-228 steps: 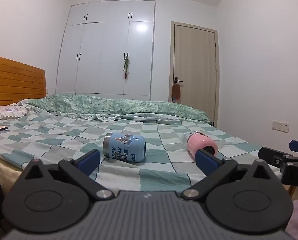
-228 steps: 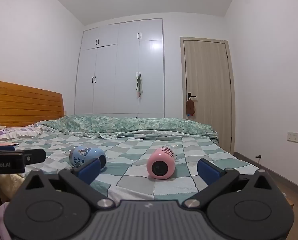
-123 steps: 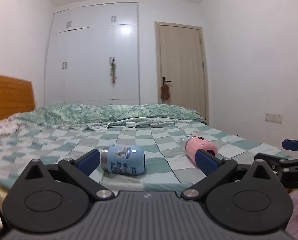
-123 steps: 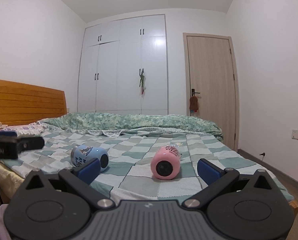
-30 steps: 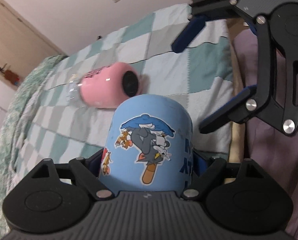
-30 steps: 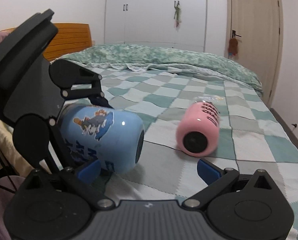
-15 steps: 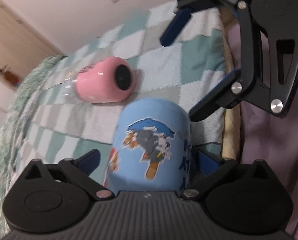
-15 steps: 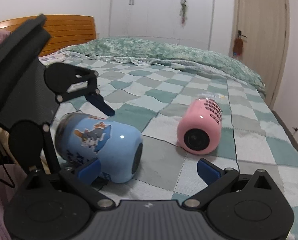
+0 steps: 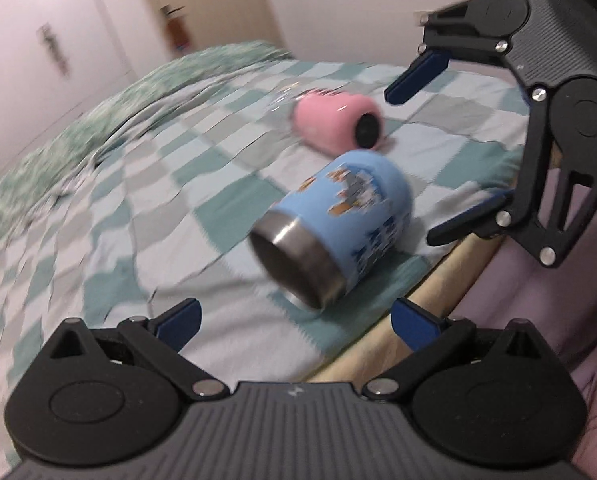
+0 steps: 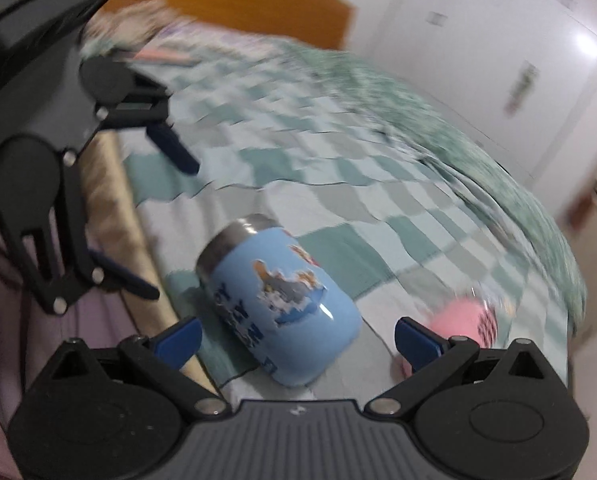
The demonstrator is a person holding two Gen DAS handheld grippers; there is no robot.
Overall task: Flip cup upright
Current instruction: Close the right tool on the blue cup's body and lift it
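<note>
This is a bedroom in a home; the bed (image 9: pixel 146 184) fills most of both views, spread with a sheet checked in teal, grey and white; along the far side of the bed lies a bunched green patterned quilt (image 10: pixel 450 120); at the head of the bed stands an orange-brown wooden headboard (image 10: pixel 234 4); beyond the bed rises a tall white built-in wardrobe (image 10: pixel 510 44) with small handles on its doors; beside the wardrobe, past the foot of the bed, is a light wooden door (image 9: pixel 202 8) with a dark lever handle; the walls are plain white.
</note>
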